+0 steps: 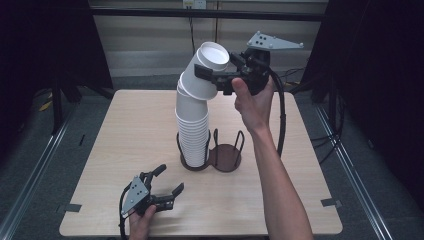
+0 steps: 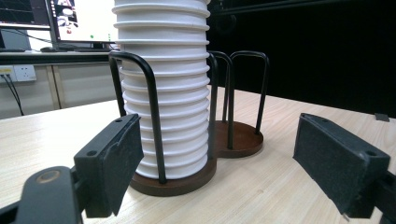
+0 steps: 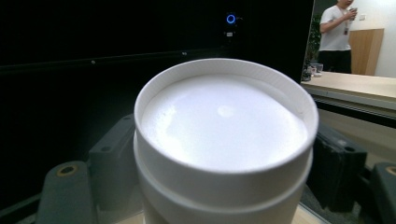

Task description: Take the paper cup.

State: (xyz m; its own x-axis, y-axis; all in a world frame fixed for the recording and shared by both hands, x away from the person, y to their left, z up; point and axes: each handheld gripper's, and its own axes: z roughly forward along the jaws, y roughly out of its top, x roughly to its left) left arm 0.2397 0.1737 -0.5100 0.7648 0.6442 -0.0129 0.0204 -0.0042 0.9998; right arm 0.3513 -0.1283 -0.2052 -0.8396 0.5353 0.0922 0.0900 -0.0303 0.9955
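Paper cups (image 1: pixel 192 127), plain white with no print, stand stacked upside down in a dark wire holder (image 1: pixel 210 157) on the pale wood counter (image 1: pixel 125 130), the right gripper (image 1: pixel 212 77) jaws pinching the tilted top cups (image 3: pixel 224 140), while the left gripper (image 1: pixel 170 187) rests, jaws spread, in a dark-curtained room.

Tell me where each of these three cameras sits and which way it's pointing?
High view: above the person's side, looking forward and down on the table; both forearms show, the right claw clamping the tilted top cups, the left claw low.
Left gripper view: rides the left claw, looking level between open jaws at the cup stack in its wire holder.
Right gripper view: rides the right claw, facing the gripped cups' upturned bottom.
Shared: the high and left views both show stack and holder.
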